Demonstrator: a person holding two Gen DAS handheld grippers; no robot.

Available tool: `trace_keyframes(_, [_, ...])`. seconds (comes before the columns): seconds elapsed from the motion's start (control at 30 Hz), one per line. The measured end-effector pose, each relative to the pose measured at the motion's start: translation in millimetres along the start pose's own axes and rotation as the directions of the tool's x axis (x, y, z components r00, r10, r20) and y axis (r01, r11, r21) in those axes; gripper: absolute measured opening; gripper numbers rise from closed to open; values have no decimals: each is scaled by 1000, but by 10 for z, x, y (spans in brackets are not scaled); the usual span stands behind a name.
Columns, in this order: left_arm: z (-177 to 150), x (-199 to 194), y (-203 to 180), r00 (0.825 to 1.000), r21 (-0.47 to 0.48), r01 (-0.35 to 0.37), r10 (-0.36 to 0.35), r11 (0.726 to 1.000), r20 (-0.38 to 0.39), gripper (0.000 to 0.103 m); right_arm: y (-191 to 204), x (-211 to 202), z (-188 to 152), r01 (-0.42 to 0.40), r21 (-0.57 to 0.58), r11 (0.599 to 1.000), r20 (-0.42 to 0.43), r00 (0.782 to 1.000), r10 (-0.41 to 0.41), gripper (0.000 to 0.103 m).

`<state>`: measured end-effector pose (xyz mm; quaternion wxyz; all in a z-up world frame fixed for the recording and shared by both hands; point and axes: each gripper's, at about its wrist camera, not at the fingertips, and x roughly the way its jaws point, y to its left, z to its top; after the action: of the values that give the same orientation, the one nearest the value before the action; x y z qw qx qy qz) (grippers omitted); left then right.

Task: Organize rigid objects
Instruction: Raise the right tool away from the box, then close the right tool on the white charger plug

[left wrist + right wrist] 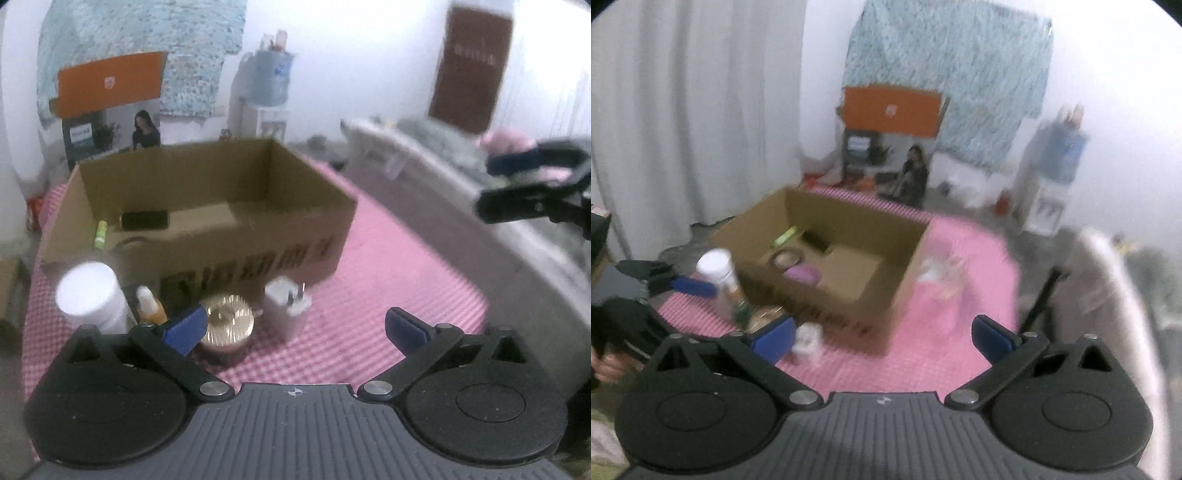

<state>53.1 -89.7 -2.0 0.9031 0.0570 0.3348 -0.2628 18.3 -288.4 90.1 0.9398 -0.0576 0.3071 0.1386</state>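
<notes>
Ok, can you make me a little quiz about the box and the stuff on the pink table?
1. True or false: the cardboard box is empty.
2. Which thing stands closest to the white charger plug on the pink checked cloth? A) the gold round tin B) the white-capped bottle C) the small orange dropper bottle
3. Fill in: the left gripper and the right gripper both have their jaws ____, with nothing held.

Key: 1. False: a black flat thing and a green tube lie inside. 2. A. 3. open.
</notes>
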Motion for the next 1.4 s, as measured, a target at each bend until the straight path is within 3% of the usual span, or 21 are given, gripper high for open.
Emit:
trace_keyframes(0.17, [-113,300,-167,997,84,-57,61,995,-44,103,68,424,-236,-100,115,988,-35,994,104,103])
trace_keyframes(0.4, [-98,478,-275,996,137,-65,72,988,-47,98,-94,857,-277,-215,324,921,-40,970,241,101])
trace_keyframes(0.6, [-23,699,-206,994,102,-64,72,993,-83,80,-276,1254,-318,-261,479,839,-70,941,332,82])
trace_keyframes(0.67, [0,734,-220,993,114,-74,84,991,-82,79,-299,1391,-338,-267,519,812,-90,928,362,74])
trace_keyframes(0.8, [20,808,-222,990,115,-81,94,990,-109,67,-331,1577,-383,-287,567,772,-110,903,416,66])
trace_keyframes(0.9, [24,848,-210,987,102,-82,95,991,-132,64,-372,1633,-398,-306,602,738,-99,888,449,63])
trace_keyframes(1.0, [44,877,-219,985,99,-94,107,991,-138,60,-379,1668,-410,-313,614,724,-102,879,467,61])
trace_keyframes(1.2, [56,919,-215,983,70,-95,105,993,-151,54,-352,1783,-447,-311,638,705,-128,860,494,43])
trace_keyframes(1.4, [74,913,-202,984,40,-84,89,996,-152,48,-337,1743,-467,-294,642,709,-130,869,478,43])
